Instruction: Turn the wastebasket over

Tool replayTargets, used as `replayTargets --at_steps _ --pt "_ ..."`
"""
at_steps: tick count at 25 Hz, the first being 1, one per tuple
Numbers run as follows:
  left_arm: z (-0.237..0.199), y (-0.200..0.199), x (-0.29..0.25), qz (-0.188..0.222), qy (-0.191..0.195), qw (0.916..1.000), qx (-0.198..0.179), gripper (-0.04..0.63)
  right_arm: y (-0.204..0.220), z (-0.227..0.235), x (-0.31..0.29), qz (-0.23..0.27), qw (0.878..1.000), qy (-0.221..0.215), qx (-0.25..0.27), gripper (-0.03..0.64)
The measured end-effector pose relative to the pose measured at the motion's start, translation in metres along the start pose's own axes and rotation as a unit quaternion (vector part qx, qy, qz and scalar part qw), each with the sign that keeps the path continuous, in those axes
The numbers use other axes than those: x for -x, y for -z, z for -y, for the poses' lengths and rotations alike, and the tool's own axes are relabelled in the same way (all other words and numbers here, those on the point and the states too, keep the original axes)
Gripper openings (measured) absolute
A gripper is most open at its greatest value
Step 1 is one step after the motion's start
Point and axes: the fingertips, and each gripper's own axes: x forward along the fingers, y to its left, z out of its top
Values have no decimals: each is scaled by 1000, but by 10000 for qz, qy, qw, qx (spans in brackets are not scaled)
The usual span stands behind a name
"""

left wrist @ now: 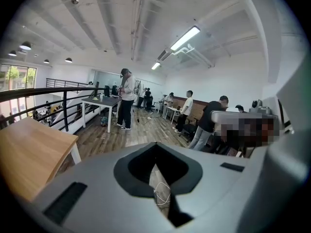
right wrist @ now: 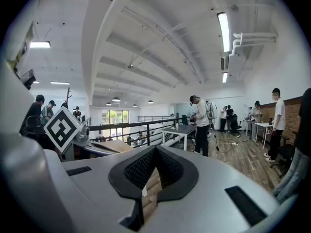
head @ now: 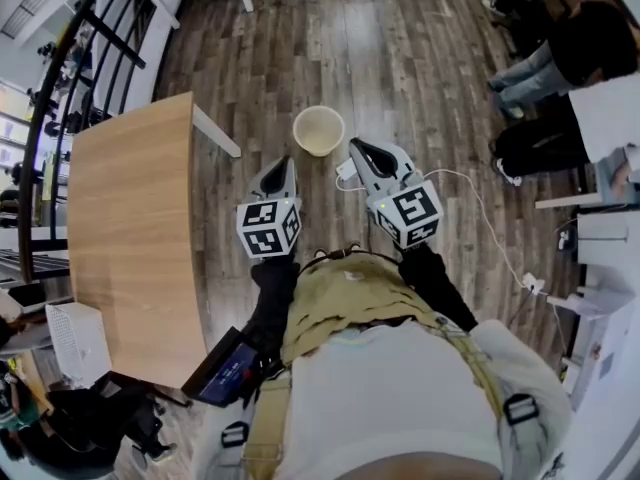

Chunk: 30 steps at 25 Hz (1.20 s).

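Left gripper (head: 285, 162) and right gripper (head: 356, 146), both pressed shut and empty, hang just short of the upright basket (head: 319, 130), so next I probably open up and catch its rim.

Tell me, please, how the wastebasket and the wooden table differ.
The wastebasket is small, round and cream; the wooden table is broad, flat and tan. The wastebasket stands mouth up ahead of the left tool and right tool; the wooden table stands to their left. Both rest on the floor.
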Motion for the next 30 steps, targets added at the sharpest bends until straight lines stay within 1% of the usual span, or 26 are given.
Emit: replayTargets --at_steps 8,14,18,20,25,28,30 --pt "-24 10 23 10 -67 9998 162 2 11 -29 -11 -194 9997 -70 -102 21" --pt "-50 36 40 -70 -172 9991 384 2 32 -64 -21 -402 9989 -216 -84 21" --pt "-53 55 43 -211 -244 9978 581 2 54 -67 -16 -662 9973 -249 -194 21" --pt "-57 59 43 -247 -314 9970 659 2 58 -65 -19 -728 9967 -272 -242 21" --pt "-80 61 31 -319 -591 9947 781 2 66 -62 -57 -814 9944 -600 -307 21" --pt "-102 63 12 -393 -890 9910 922 2 74 -55 -91 -883 9911 -937 -335 21" --pt "-119 56 -4 -413 -1069 9883 1007 2 73 -46 -115 -883 9892 -1116 -350 21"
